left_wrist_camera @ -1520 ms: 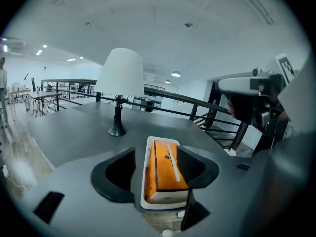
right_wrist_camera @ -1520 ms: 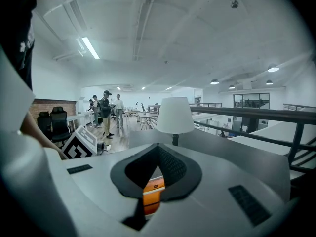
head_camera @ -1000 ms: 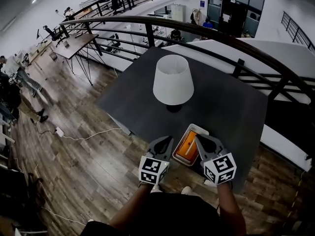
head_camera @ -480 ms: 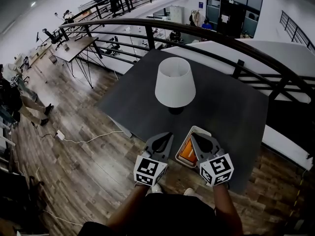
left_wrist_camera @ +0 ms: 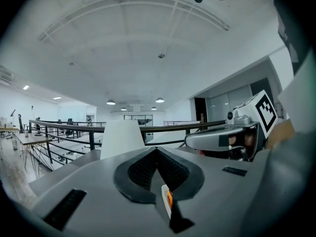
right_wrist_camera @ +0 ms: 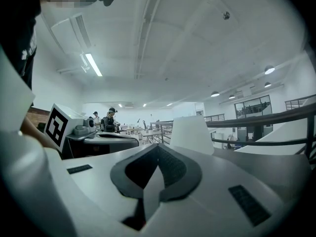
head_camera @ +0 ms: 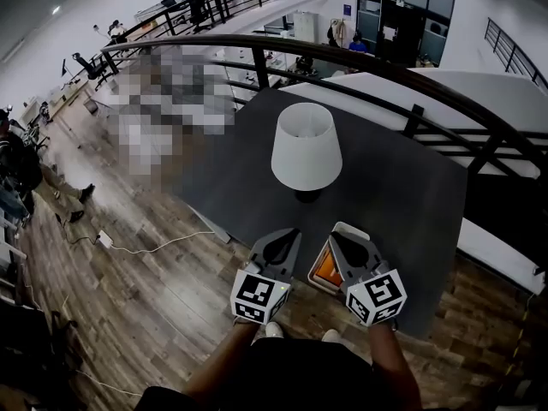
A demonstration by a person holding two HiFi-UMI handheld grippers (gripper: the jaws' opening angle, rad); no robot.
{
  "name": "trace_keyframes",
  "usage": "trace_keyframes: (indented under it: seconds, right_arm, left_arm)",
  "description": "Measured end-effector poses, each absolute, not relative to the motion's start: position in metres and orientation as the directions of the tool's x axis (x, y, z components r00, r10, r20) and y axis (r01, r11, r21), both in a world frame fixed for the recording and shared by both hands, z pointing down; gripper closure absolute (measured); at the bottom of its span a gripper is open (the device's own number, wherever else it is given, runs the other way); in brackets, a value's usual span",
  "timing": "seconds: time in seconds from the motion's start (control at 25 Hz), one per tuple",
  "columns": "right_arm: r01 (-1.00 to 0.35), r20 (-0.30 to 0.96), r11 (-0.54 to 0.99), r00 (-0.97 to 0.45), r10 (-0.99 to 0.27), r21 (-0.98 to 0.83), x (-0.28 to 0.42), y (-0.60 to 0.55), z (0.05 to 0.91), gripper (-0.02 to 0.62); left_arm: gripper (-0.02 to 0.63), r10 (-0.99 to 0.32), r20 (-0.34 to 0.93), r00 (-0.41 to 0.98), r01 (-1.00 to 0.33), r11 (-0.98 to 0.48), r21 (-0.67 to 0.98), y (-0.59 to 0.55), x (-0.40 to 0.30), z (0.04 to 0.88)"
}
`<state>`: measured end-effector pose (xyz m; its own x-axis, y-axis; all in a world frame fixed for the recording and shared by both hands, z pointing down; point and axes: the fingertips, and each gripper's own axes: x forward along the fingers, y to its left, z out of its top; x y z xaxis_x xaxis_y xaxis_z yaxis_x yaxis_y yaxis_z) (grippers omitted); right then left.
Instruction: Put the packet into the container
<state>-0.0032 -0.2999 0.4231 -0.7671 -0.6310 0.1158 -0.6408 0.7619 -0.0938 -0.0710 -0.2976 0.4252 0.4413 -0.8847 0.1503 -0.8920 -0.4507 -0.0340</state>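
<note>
Nearest, lower centre: left gripper [head_camera: 289, 236] and right gripper [head_camera: 338, 240], both closed and empty, placed as a second ago. Just beyond, touching neither: container [head_camera: 351, 227], with the orange packet [head_camera: 324, 268] lying inside. Farther, mid-frame: lamp [head_camera: 306, 148]. Task judged finished.

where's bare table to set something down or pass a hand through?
Free: the table right of the lamp, out to its right edge; also left of the lamp to the corner. Crowded: near edge, where the container with the orange packet sits before the lamp, right gripper over it, left gripper beside it.
</note>
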Motion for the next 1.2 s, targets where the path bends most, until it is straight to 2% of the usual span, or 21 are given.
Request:
trace_keyframes:
  seconds: [1.2]
  right_arm:
    - [-0.642,0.151,0.765,-0.763,-0.629,-0.059,-0.003,-0.308,0.429,0.592]
  left_arm:
    - [0.598,-0.875,0.145,0.461,-0.885,-0.465,0.009,-0.312,-0.068,0.433]
